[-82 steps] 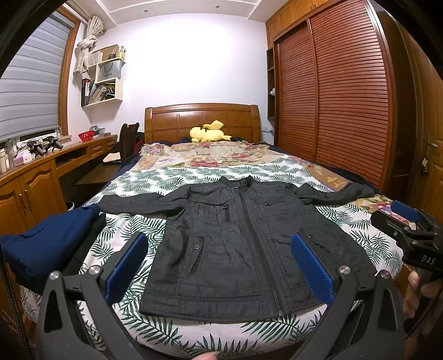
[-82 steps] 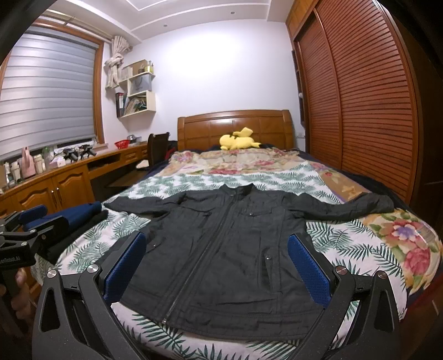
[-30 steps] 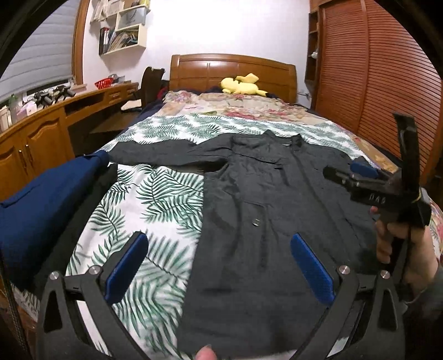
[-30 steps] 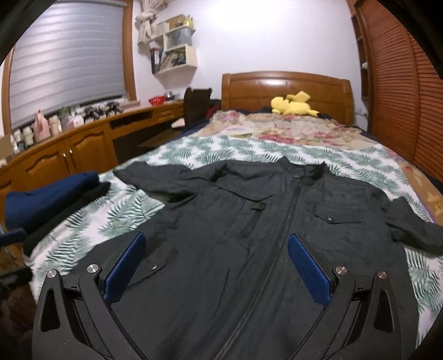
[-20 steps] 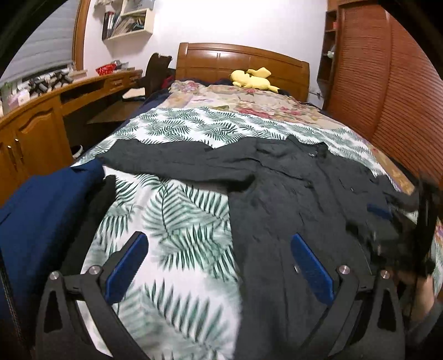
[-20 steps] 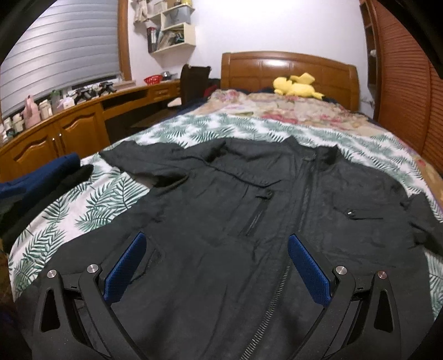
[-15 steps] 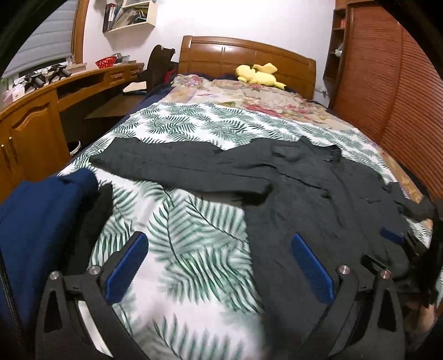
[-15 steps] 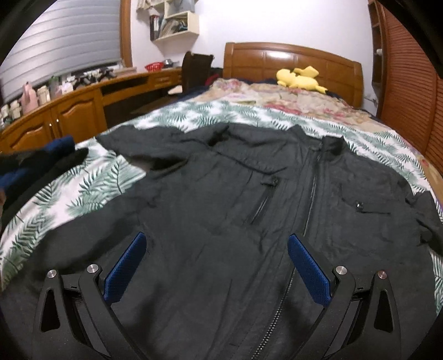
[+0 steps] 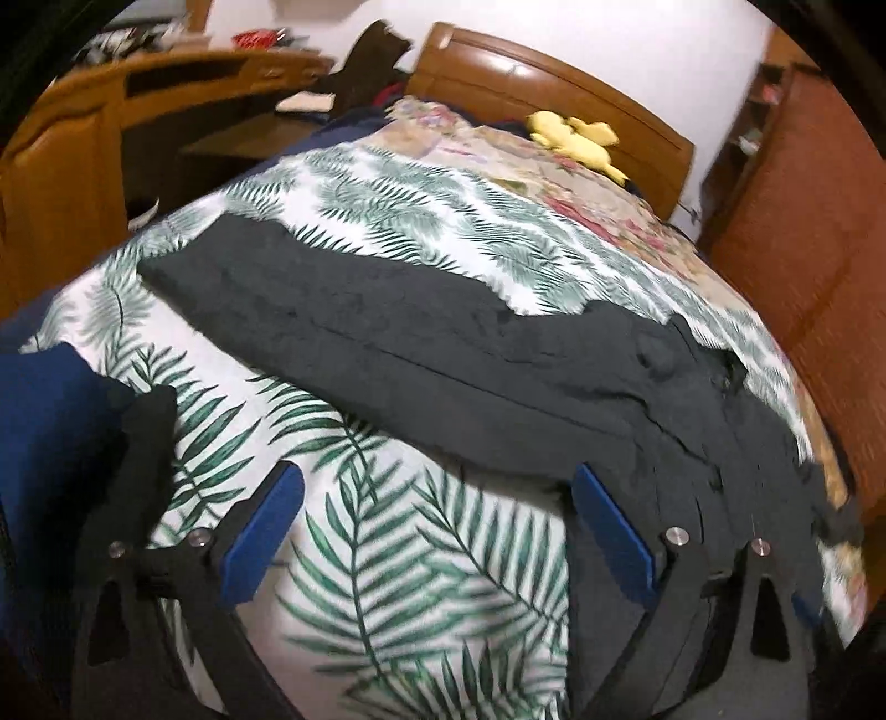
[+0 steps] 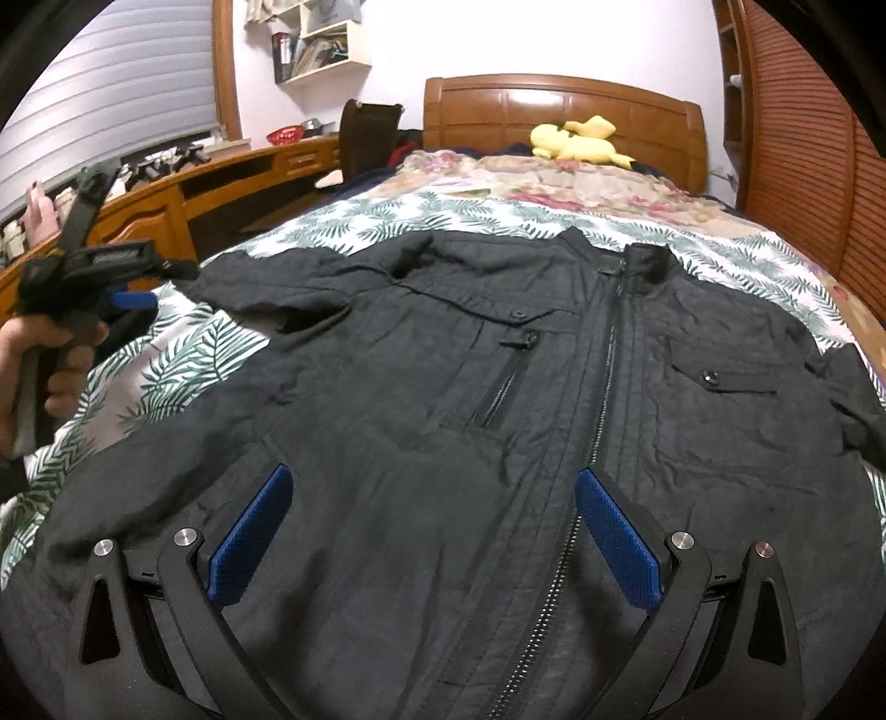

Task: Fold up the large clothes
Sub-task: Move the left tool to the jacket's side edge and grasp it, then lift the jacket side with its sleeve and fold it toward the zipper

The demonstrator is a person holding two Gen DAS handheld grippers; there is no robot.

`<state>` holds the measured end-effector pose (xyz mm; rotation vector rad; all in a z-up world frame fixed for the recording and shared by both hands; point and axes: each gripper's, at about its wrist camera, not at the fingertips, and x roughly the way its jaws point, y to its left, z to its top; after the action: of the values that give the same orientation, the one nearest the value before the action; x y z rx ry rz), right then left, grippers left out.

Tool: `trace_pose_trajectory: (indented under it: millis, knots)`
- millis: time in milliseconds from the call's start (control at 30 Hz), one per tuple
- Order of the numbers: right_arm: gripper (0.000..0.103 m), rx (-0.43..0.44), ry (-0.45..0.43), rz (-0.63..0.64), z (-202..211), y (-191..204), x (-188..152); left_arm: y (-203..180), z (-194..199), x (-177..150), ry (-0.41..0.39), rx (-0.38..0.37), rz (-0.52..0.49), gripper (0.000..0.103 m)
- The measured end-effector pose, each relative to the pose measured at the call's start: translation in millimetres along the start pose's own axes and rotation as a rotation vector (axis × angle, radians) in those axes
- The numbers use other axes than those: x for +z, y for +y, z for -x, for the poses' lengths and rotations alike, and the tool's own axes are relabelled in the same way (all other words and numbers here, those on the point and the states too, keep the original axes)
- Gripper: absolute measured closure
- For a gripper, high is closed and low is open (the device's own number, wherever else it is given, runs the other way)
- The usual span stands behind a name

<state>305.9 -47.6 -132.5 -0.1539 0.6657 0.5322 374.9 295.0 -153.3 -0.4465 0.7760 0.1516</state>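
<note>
Jacket point(image 10: 498, 415) flat on bed; left gripper point(image 9: 437, 526) closing (nothing between), right gripper point(image 10: 432, 520) spread.

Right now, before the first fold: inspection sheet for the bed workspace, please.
Surface: bed cover with a green leaf print, floral cover toward the headboard.
Job's things: black jacket spread flat, front up, zipped, left sleeve stretched out sideways.
Clutter: folded navy garment and a dark one beside it at the bed's left edge; yellow plush toy by the headboard.
Grippers: left gripper over bare cover near the sleeve, jaws closing slightly, nothing between them; right gripper open over the jacket's lower front, nothing gripped.
Cables: nothing seen.
Surroundings: wooden desk, wall shelf, louvred wardrobe, window blind.
</note>
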Motion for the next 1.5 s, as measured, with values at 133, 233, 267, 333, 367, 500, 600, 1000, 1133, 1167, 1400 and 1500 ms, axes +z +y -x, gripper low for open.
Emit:
trace_pose_trajectory:
  millis: [133,233,267,333,367,500,600,1000,1133,1167,1400,1500]
  knots:
    - [0.000,0.015,0.003,0.013,-2,2,-1,10,-22,8,0.034,-0.012,0.051,0.016]
    - [0.000,0.026,0.015,0.019,-4,4,-1,15,-37,12,0.050,-0.023,0.088,0.029]
    - [0.000,0.029,0.019,0.019,-5,5,-2,17,-43,14,0.061,-0.022,0.107,0.030]
    - [0.000,0.037,0.027,0.017,-8,4,-2,18,-50,16,0.073,-0.028,0.124,0.038]
    - [0.000,0.041,0.030,0.016,-8,4,-2,17,-56,17,0.086,-0.025,0.128,0.041]
    - [0.000,0.050,0.028,0.009,-8,3,-3,9,-64,17,0.096,0.009,0.112,0.048]
    - [0.000,0.051,0.027,0.008,-8,3,-4,8,-69,20,0.099,0.023,0.108,0.068]
    - [0.000,0.051,0.013,-0.002,-5,2,-2,-59,-27,42,0.014,0.105,-0.099,0.103]
    - [0.000,0.048,-0.006,0.020,6,1,1,-109,1,37,0.003,0.061,-0.187,0.103]
    - [0.000,0.037,-0.018,0.035,11,1,1,-119,7,35,0.003,0.053,-0.202,0.103]
    - [0.000,-0.015,-0.060,0.042,39,-25,6,-188,43,4,0.020,-0.008,-0.334,0.103]
    - [0.000,-0.028,-0.082,0.026,53,-39,5,-203,48,-8,0.030,0.000,-0.362,0.103]
